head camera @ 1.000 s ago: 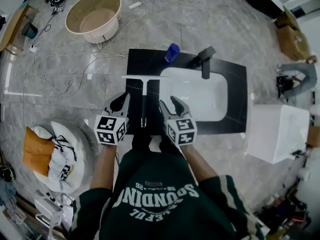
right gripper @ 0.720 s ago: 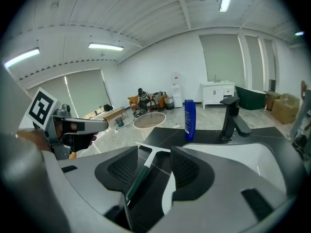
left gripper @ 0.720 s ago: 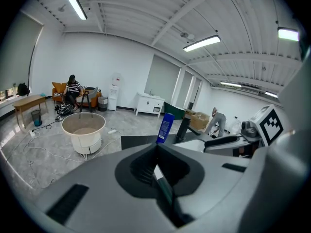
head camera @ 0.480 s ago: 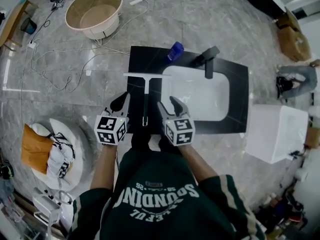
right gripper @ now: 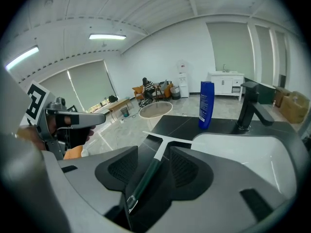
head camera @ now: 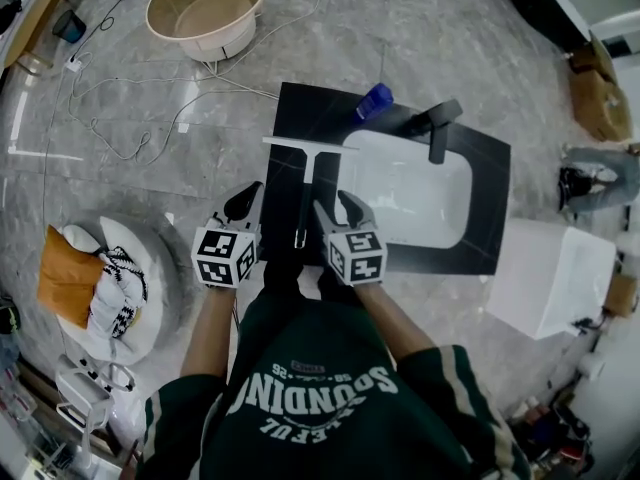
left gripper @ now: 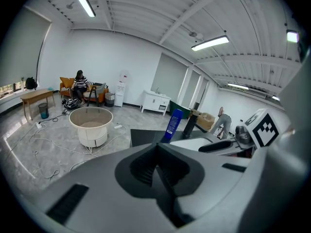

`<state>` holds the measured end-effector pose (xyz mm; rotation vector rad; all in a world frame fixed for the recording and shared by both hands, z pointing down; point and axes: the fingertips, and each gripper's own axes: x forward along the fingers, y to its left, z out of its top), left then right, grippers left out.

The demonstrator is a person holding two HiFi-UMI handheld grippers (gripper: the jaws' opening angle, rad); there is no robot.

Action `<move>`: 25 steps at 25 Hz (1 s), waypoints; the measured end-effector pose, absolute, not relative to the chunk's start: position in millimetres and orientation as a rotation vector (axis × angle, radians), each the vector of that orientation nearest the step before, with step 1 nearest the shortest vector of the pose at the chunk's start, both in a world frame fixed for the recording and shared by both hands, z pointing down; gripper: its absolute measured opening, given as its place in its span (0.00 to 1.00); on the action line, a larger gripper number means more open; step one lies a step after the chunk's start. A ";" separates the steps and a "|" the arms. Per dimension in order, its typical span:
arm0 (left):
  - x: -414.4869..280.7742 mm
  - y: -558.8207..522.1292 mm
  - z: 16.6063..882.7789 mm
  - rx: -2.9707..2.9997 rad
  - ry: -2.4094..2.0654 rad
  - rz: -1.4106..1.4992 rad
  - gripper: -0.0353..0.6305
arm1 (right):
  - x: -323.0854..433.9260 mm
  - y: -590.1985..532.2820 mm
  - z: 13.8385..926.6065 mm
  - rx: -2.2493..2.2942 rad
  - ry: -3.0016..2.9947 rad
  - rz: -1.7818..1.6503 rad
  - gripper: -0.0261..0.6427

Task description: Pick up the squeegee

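Observation:
The squeegee lies on the black countertop left of the sink, white blade at the far end, dark handle pointing toward me. My right gripper hovers open just right of the handle's near end. In the right gripper view the squeegee runs through the gap of the right gripper, and neither pad touches it. My left gripper hangs shut and holding nothing at the counter's left edge. In its own view the left gripper has its jaws together.
A white sink basin with a black faucet fills the counter's right part; a blue bottle stands behind the squeegee. On the floor are a beige tub, loose cables, a white box and an orange cushion.
Both grippers have sunk a little toward the counter. The right gripper has drawn closer to the squeegee's handle. The squeegee has not moved on the counter.

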<state>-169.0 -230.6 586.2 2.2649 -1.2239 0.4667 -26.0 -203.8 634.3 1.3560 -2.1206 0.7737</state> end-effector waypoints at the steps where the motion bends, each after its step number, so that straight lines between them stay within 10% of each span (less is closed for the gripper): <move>1: -171.4 -230.0 587.6 2.258 -1.229 0.466 0.06 | -28.4 -204.7 637.1 1.346 -2.118 0.777 0.32; 25: -223.2 -216.5 610.8 2.170 -1.263 0.505 0.06 | -52.4 -247.0 737.1 1.346 -1.809 0.925 0.32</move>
